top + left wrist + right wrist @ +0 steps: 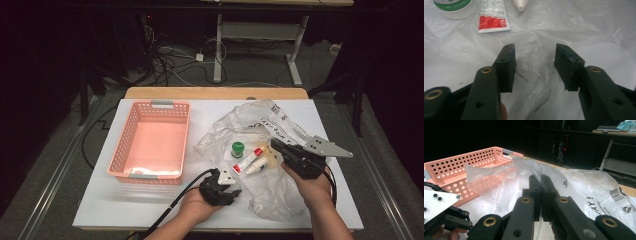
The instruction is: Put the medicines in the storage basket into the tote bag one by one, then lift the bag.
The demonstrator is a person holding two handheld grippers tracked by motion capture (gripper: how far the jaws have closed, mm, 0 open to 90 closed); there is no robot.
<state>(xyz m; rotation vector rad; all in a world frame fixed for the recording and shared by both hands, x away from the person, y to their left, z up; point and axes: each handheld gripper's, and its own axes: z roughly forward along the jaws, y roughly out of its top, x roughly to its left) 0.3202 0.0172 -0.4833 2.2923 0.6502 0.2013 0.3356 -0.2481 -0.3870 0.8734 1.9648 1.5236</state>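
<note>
A clear plastic bag (260,119) lies crumpled on the white table, right of centre. On it rest a green-capped bottle (237,148), a red-and-white tube (250,159) and a small white bottle (257,167). My left gripper (231,186) is at the bag's near edge. In the left gripper view it (535,53) is open, bag film (531,50) lying under the gap and the tube (494,20) just ahead. My right gripper (274,144) is on the bag's right part. In its own view it (540,178) is shut on a fold of the bag (524,165), which stands up from the jaw tips.
A pink perforated basket (150,142) stands on the left half of the table, with only a little white at its near end. Bare table (100,205) lies in front of it. Cables and a desk frame (260,35) are on the floor beyond the far edge.
</note>
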